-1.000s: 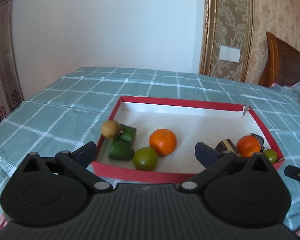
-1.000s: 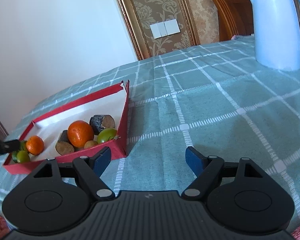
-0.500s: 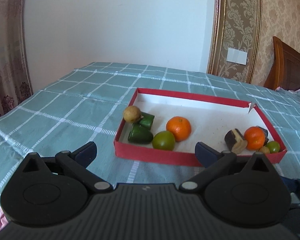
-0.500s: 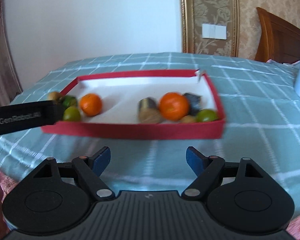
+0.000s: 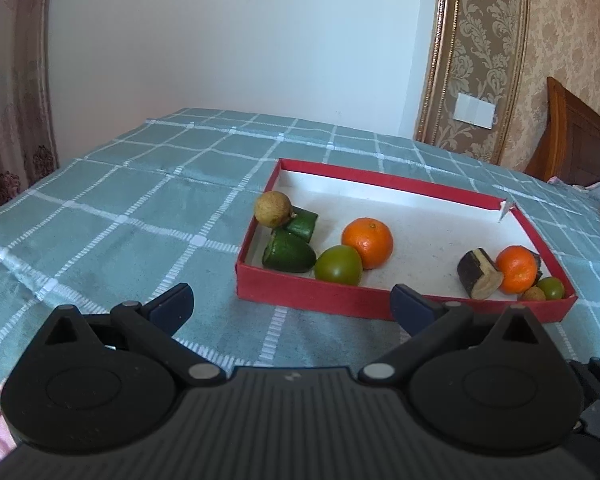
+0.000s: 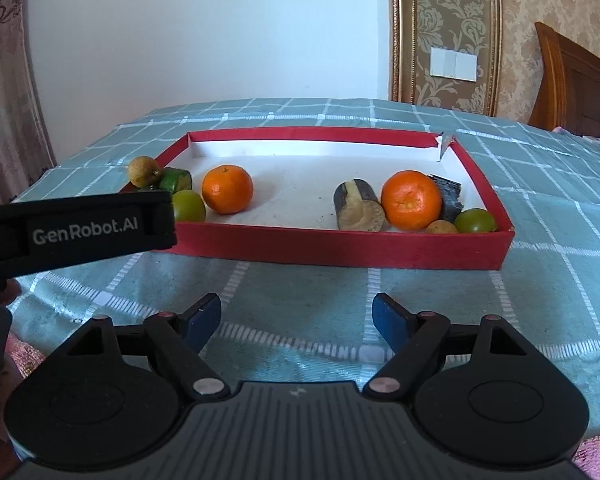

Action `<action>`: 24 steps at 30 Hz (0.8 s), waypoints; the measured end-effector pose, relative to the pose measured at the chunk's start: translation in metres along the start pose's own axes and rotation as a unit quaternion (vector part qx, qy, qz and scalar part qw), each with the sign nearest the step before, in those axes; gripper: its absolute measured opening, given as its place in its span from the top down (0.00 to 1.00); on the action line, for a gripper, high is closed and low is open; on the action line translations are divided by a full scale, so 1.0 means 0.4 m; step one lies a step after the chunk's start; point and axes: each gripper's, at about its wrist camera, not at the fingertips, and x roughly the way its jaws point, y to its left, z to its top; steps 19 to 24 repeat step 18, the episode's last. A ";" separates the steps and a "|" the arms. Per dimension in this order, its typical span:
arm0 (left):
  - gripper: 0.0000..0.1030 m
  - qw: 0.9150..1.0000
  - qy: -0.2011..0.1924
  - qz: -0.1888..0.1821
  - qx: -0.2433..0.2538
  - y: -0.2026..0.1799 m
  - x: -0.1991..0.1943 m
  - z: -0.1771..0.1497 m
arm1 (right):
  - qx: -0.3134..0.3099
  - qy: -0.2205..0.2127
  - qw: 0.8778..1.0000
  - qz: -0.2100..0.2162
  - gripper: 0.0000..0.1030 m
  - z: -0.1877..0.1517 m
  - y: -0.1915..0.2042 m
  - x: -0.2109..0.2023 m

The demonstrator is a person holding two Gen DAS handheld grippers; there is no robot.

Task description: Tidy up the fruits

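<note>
from your left wrist view, your left gripper (image 5: 290, 304) has its fingers spread wide with nothing between them, and the red tray (image 5: 312, 294) sits just beyond the fingertips, its near wall straight ahead of the gap. beyond that wall, two green cut pieces (image 5: 288, 252), a green round fruit (image 5: 338, 265) and an orange (image 5: 367, 242) cluster ahead of the gap, with a brown round fruit (image 5: 272, 209) perched at the tray's edge. if you push forward low, a fingertip could catch the wall and shove the tray, or knock that brown fruit off the edge.

from your right wrist view, your right gripper (image 6: 296, 322) is also wide and empty, with the tray's wall ahead of the fingers and checked cloth between. this view shows the group ahead of the right-side finger better: a second orange (image 6: 411, 199), a dark cut piece (image 6: 358, 206), a small brown fruit (image 6: 442, 227) and a small green fruit (image 6: 474, 221) packed close together. it also shows your left gripper's body crossing in front of the green fruit, so the two tools could collide if both reach there.
</note>
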 end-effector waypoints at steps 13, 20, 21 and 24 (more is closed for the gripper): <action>0.00 0.999 -0.010 0.035 0.009 -0.009 0.005 -0.003 | -0.007 0.000 1.000 0.004 0.20 -0.002 0.006 -0.001; 0.00 0.999 -0.003 0.041 0.008 -0.006 0.011 -0.010 | -0.006 0.000 1.000 0.005 0.20 -0.003 0.005 0.000; 0.00 0.999 -0.003 0.041 0.008 -0.006 0.011 -0.010 | -0.006 0.000 1.000 0.005 0.20 -0.003 0.005 0.000; 0.00 0.999 -0.003 0.041 0.008 -0.006 0.011 -0.010 | -0.006 0.000 1.000 0.005 0.20 -0.003 0.005 0.000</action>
